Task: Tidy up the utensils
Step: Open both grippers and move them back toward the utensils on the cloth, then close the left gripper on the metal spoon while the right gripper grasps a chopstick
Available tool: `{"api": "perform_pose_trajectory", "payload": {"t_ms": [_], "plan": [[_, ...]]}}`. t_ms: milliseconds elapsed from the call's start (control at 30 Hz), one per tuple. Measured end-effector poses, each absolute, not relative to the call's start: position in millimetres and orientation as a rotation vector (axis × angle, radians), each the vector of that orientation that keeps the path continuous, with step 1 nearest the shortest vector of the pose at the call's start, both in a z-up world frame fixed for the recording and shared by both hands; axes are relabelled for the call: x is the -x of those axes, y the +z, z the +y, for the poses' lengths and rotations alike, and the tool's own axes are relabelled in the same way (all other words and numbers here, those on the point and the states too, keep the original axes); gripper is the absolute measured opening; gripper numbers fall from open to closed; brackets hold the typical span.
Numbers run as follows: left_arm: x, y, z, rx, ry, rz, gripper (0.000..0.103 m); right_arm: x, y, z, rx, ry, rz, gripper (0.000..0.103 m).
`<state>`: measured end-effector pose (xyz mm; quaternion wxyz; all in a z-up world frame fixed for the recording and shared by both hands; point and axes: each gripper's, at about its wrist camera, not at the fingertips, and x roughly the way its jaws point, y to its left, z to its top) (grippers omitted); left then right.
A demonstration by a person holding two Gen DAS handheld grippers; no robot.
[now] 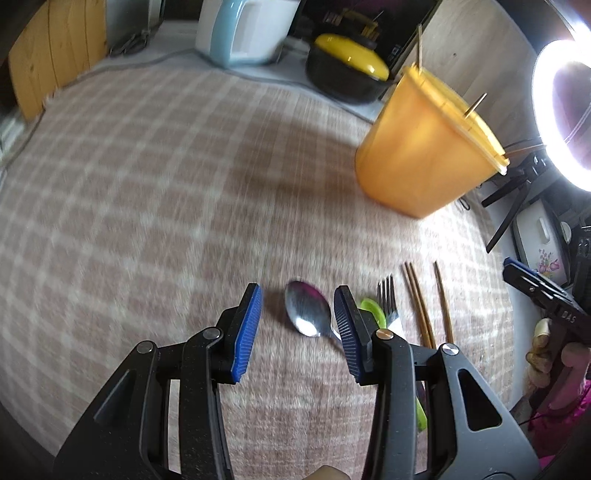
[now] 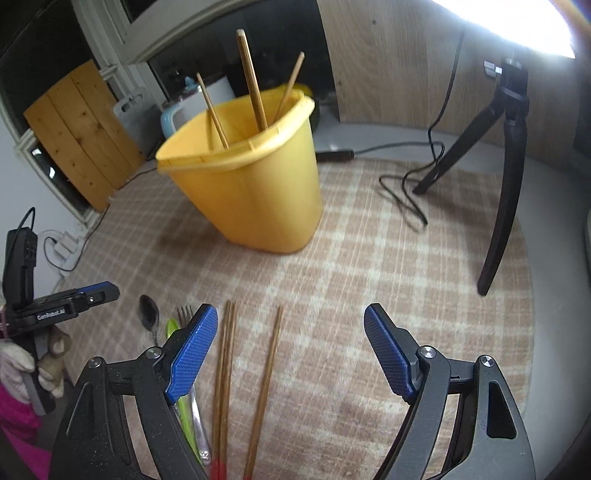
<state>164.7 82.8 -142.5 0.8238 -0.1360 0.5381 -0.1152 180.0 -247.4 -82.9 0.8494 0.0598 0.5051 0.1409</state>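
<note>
A yellow bin point(image 2: 255, 184) stands on the checked cloth with three chopsticks point(image 2: 253, 81) sticking out; it also shows in the left wrist view as the bin point(image 1: 417, 155). A metal spoon point(image 1: 308, 314) lies between the blue pads of my left gripper point(image 1: 297, 306), which is open above it. Beside it lie a green utensil point(image 1: 373, 308), a fork point(image 1: 389, 299) and loose chopsticks point(image 1: 419, 306). My right gripper point(image 2: 290, 323) is open wide above the chopsticks point(image 2: 227, 354) and a single chopstick point(image 2: 267, 373). The spoon point(image 2: 149, 314), fork point(image 2: 183, 314) and green utensil point(image 2: 171, 332) lie left of it.
A black tripod point(image 2: 506, 177) with a trailing cable point(image 2: 406, 192) stands at the right on the cloth. A ring light point(image 1: 565, 114) glares at the right. A kettle point(image 1: 240, 33), a yellow-lidded pot point(image 1: 347, 66) and a wooden board point(image 1: 48, 55) sit behind the table.
</note>
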Motion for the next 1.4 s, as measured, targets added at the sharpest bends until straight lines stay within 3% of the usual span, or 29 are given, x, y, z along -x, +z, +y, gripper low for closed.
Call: {"api": "perform_pose_trajectory", "payload": {"t_ms": [300, 533, 867, 967, 1267, 1333, 1400], "plan": [[-166, -164, 78, 0.349, -0.239, 1.196, 0.041, -176, -115, -239, -0.142, 0.313, 1.174, 0.039], [-172, -173, 71, 0.353, -0.211, 1.208, 0.041, -176, -124, -235, -0.135, 0.315, 1.202, 0.033], [-173, -173, 46, 0.203, -0.125, 1.17, 0.04, -182, -128, -232, -0.103, 0.314, 1.211, 0.031], [-173, -174, 38, 0.123, -0.096, 1.156, 0.023, -183, -128, -231, -0.096, 0.317, 1.212, 0.031], [-174, -169, 36, 0.09, -0.094, 1.118, 0.008, -191, -138, -226, -0.112, 0.308, 1.243, 0.03], [-173, -167, 33, 0.062, -0.096, 1.109, 0.008, -193, -141, -224, -0.117, 0.308, 1.261, 0.02], [-173, -167, 28, 0.024, -0.101, 1.103, 0.007, -196, -143, -224, -0.131, 0.309, 1.274, 0.02]]}}
